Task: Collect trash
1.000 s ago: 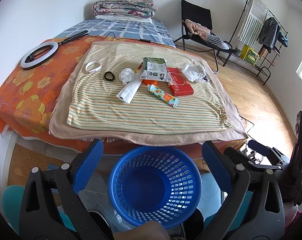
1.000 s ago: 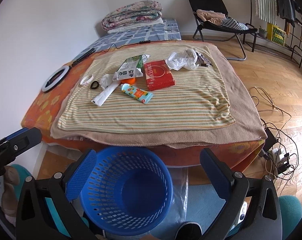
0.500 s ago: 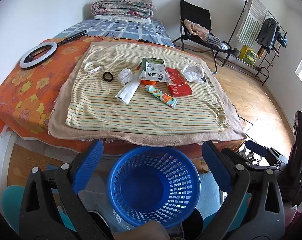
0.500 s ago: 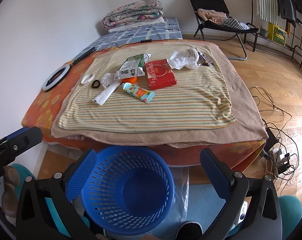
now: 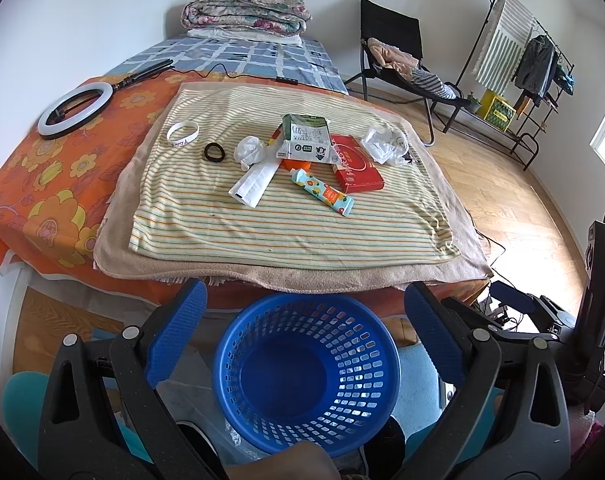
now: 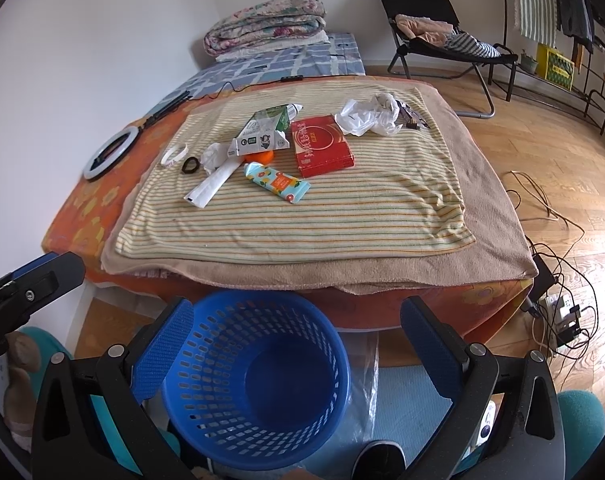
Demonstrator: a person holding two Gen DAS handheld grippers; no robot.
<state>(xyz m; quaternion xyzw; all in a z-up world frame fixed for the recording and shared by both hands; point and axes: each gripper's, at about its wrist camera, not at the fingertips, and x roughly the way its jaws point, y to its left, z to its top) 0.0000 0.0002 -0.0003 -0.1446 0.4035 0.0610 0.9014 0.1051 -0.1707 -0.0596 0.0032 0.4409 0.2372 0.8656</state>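
Note:
An empty blue mesh basket (image 5: 306, 372) (image 6: 256, 380) stands on the floor in front of the bed. On the striped towel (image 5: 222, 220) lie a milk carton (image 5: 304, 138) (image 6: 262, 132), a red box (image 5: 356, 162) (image 6: 322, 146), a flowered tube (image 5: 322, 192) (image 6: 276, 182), a white wrapper (image 5: 254, 182), a crumpled tissue (image 5: 248, 151) and a crumpled plastic bag (image 5: 384, 146) (image 6: 366, 116). My left gripper (image 5: 304, 304) and right gripper (image 6: 296, 316) both hang open above the basket, well short of the trash, holding nothing.
A white wristband (image 5: 182, 134), a black hair tie (image 5: 214, 152) and a ring light (image 5: 74, 110) lie on the bed's left side. Folded quilts (image 5: 246, 12) sit at the far end. Cables and a power strip (image 6: 562, 316) lie on the wooden floor at right.
Both views have shifted very slightly; the bed and its items sit a little lower and closer in frame. Both grippers stay open and nothing on the bed has moved.

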